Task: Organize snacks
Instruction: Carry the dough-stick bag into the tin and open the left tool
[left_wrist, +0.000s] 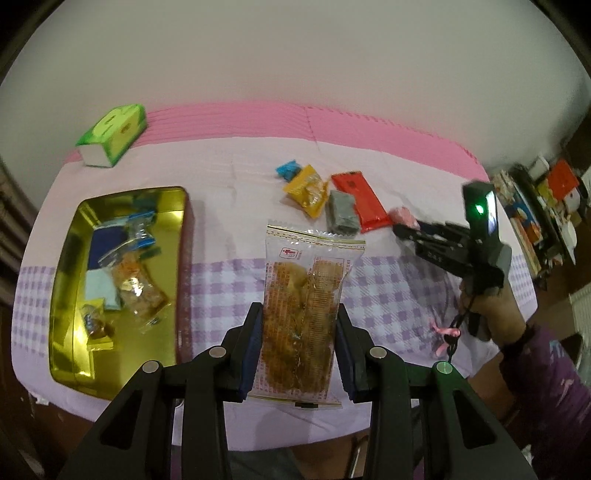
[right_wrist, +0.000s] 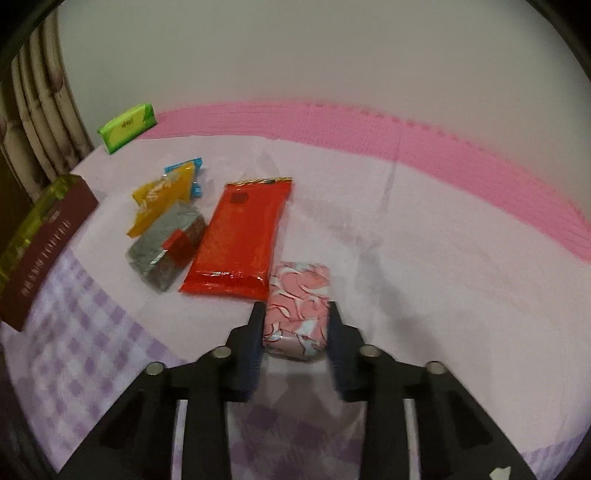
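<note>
Both grippers clamped, pointing steeply down

The left gripper (left_wrist: 300, 317) presses its pads on a clear snack packet (left_wrist: 306, 291); the right gripper (right_wrist: 297, 325) is closed on a pink wrapped snack (right_wrist: 298, 306).

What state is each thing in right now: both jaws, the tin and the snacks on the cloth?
left gripper: shut on the clear snack pack, held off the cloth
right gripper: shut on the pink wrapped snack
gold tin: open, several snacks inside
red packet: flat on the cloth
grey packet: on the cloth, beside the red packet
yellow packet: overlapping the blue packet
</note>
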